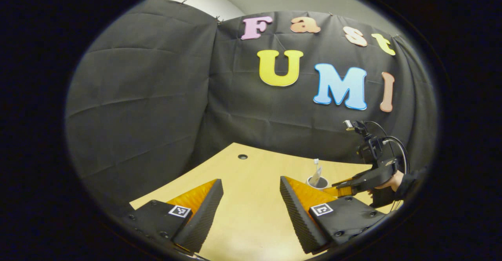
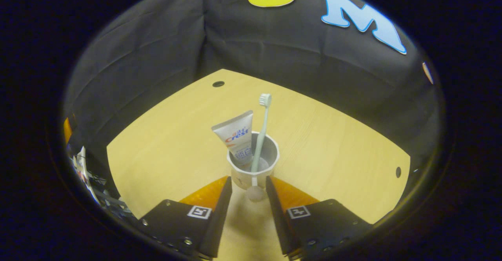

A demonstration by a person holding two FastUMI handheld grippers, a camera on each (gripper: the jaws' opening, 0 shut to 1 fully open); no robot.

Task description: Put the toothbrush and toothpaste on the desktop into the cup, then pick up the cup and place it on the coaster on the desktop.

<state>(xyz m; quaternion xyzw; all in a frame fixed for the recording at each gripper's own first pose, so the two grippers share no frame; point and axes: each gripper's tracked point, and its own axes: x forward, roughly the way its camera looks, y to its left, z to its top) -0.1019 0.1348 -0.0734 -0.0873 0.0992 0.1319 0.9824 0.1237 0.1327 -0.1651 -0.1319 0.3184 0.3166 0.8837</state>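
Observation:
A pale cup [image 2: 270,151] stands just ahead of my right gripper [image 2: 249,184] on the wooden desktop [image 2: 337,147]. A white toothpaste tube [image 2: 237,137] and a pale green toothbrush [image 2: 262,127] stand upright inside it, leaning against the rim. My right gripper's fingers press on the cup's lower sides, one on each side; a small round knob [image 2: 255,193] on the cup shows between them. In the left gripper view the cup [image 1: 318,182] is small at the right, with the right gripper [image 1: 344,190] against it. My left gripper [image 1: 251,184] hangs open over bare desktop, holding nothing.
The desktop has round cable holes [image 2: 218,84] [image 2: 398,172] near its far and right edges, and one [image 1: 242,156] at the back. Black cloth walls close off the back and left. A hand [image 1: 393,181] in a dark sleeve holds the right gripper.

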